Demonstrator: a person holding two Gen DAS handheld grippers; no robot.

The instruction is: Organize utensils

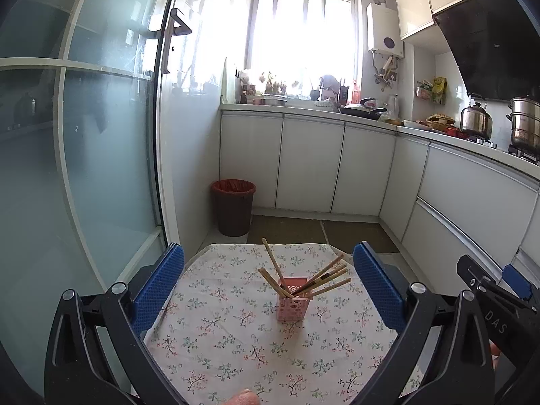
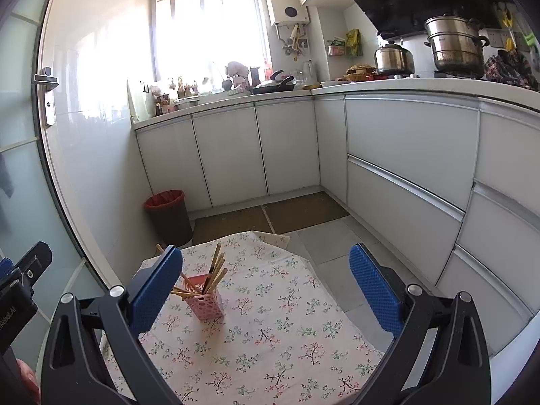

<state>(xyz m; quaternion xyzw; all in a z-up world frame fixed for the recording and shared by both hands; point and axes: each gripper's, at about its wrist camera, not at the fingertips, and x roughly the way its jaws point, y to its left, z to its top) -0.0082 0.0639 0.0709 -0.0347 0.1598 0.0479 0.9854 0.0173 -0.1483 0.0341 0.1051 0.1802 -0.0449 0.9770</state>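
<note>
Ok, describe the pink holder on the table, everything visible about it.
The pink holder is a small square-sided cup, seemingly plastic, its walls pierced with round and oval holes. It stands upright on the floral tablecloth, near the middle of the table, apart from both open tools. Wooden chopsticks stand in it, fanned out and leaning against its rim in different directions, at least one of them dark. Nothing else touches it.

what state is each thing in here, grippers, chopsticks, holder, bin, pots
left gripper: open, empty
right gripper: open, empty
pink holder: upright on the floral cloth
chopsticks: standing in the holder, fanned out and leaning
bin: open, red liner, on the floor
steamer pot: lidded, on the stove
</note>
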